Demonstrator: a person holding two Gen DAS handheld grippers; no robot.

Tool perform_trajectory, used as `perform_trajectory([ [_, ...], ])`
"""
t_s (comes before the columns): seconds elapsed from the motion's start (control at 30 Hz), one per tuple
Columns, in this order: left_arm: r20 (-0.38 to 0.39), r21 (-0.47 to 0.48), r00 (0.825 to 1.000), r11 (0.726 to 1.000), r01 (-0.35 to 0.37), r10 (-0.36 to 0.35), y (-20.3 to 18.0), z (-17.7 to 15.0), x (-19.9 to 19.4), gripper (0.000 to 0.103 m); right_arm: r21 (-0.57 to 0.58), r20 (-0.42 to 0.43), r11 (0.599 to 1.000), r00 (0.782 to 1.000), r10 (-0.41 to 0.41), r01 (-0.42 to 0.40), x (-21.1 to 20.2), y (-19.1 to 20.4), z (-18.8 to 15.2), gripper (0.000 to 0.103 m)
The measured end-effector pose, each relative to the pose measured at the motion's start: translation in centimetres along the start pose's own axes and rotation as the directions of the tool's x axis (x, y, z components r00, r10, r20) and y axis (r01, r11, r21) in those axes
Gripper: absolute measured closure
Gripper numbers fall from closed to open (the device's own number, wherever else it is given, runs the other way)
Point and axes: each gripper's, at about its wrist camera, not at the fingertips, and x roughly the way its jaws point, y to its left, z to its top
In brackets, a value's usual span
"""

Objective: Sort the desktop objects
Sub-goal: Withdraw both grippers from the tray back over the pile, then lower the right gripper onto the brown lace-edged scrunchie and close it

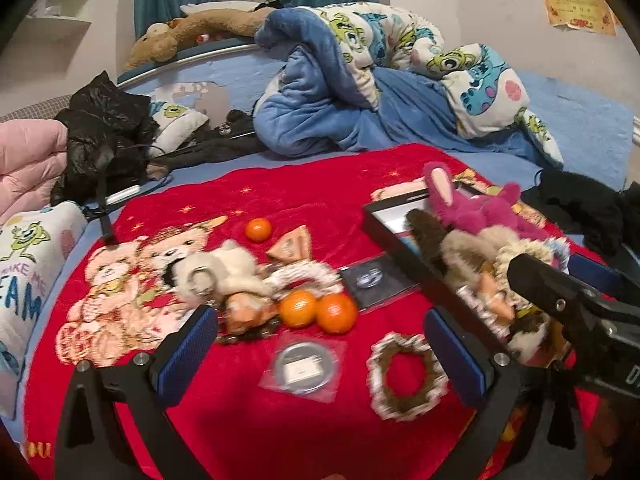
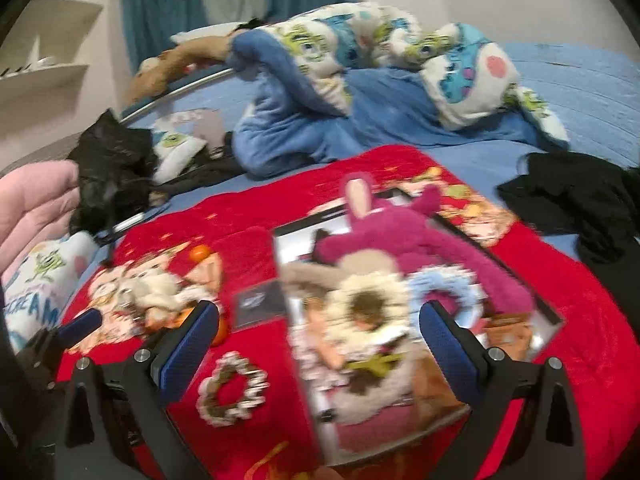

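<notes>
On a red blanket (image 1: 304, 184) lie three oranges (image 1: 335, 313), a white plush keychain (image 1: 224, 270), a round disc in a clear sleeve (image 1: 303, 364), a dark card (image 1: 370, 278) and a brown-and-white scrunchie (image 1: 406, 376). A black tray (image 2: 416, 344) holds a pink plush (image 2: 384, 236), a cream scrunchie (image 2: 366, 308) and a light blue scrunchie (image 2: 448, 286). My left gripper (image 1: 322, 356) is open and empty above the disc. My right gripper (image 2: 318, 348) is open and empty over the tray's near left edge; it also shows in the left wrist view (image 1: 580, 304).
A rumpled blue cartoon quilt (image 1: 380, 80) lies behind the blanket. Black clothes (image 1: 104, 132) sit at the left and more black clothes (image 2: 580, 200) at the right. A pink quilt (image 1: 28, 164) and a cartoon pillow (image 1: 28, 264) are at the far left.
</notes>
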Motion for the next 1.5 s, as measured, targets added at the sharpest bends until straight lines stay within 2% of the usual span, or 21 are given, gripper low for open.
perform_trajectory([
  [0.23, -0.031, -0.012, 0.999, 1.0, -0.011, 0.01, 3.5, -1.9, -0.1, 0.0, -0.053, -0.043, 0.994, 0.995, 0.089, -0.091, 1.5, 4.3, -0.9, 0.002],
  [0.4, -0.052, 0.016, 0.999, 1.0, -0.01, 0.011, 4.1, -2.5, 0.9, 0.0, -0.044, -0.078, 0.991, 0.989, 0.123, -0.126, 2.7, 6.0, -1.6, 0.002],
  [0.73, -0.099, -0.009, 0.995, 0.999, 0.034, -0.034, 4.1, -3.1, 2.9, 0.0, -0.042, -0.125, 0.99, 0.984, 0.126, -0.132, 4.2, 6.2, -2.1, 0.002],
  [0.9, -0.116, 0.014, 0.993, 0.999, 0.035, -0.033, 3.4, -3.5, 3.5, 0.0, -0.043, -0.16, 0.987, 0.976, 0.147, -0.155, 4.6, 6.3, -2.7, 0.002],
  [1.2, -0.177, 0.044, 0.983, 0.997, 0.059, -0.05, 2.4, -4.2, 5.3, 0.0, -0.087, -0.203, 0.985, 0.971, 0.128, -0.148, 5.1, 6.8, -3.6, 0.002],
  [1.33, -0.201, 0.052, 0.979, 0.997, 0.054, -0.043, 2.2, -4.5, 6.0, 0.0, -0.082, -0.242, 0.985, 0.961, 0.13, -0.153, 5.9, 6.8, -4.2, 0.009],
  [1.5, -0.214, 0.053, 0.976, 0.997, 0.05, -0.038, 2.1, -4.7, 6.4, 0.0, -0.098, -0.278, 0.99, 0.958, 0.065, -0.096, 6.9, 6.6, -4.9, 0.016],
])
